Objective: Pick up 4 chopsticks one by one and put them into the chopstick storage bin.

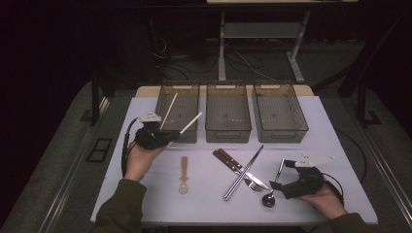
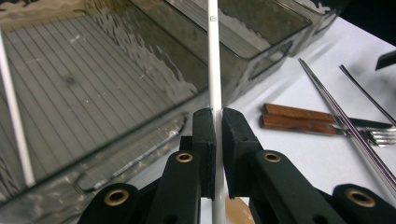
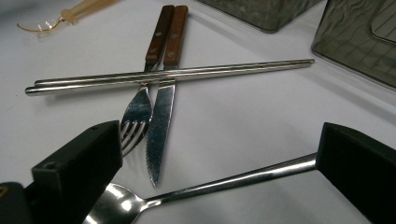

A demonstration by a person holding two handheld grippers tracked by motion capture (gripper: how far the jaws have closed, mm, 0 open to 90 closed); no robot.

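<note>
From the high view, I had the left gripper [image 1: 167, 138] at the left of the frame, just below the leftmost of three smoky bins [image 1: 178, 110] lined up across the upper middle. Its jaws were pinched on a white chopstick [image 1: 188, 124] that slanted up and to the right over the bin's front wall. A second white chopstick [image 1: 168, 110] leaned inside that same bin. My right gripper [image 1: 278, 187] sat at the lower right, jaws spread to either side of the metal spoon [image 1: 274, 185]. A pale plastic spoon [image 1: 183, 174] lay in the lower middle, well apart from both tools.

In the left gripper view, the jaws were pressed together on the white chopstick [image 2: 214, 70], which ran straight up the centre of the frame over the bin's front rim [image 2: 140, 140]. The other white chopstick [image 2: 14, 112] showed at the left edge. At the right lay the wooden-handled knife and fork [image 2: 299, 119] under the metal chopsticks [image 2: 348, 128].

In the right gripper view, the jaws stood wide apart at the lower corners. The metal spoon [image 3: 210, 184] lay between them, its handle reaching the right jaw; I could not tell whether they touched. The metal chopsticks [image 3: 168, 74] crossed the knife [image 3: 161, 116] and fork [image 3: 137, 112] in mid-frame.
</note>
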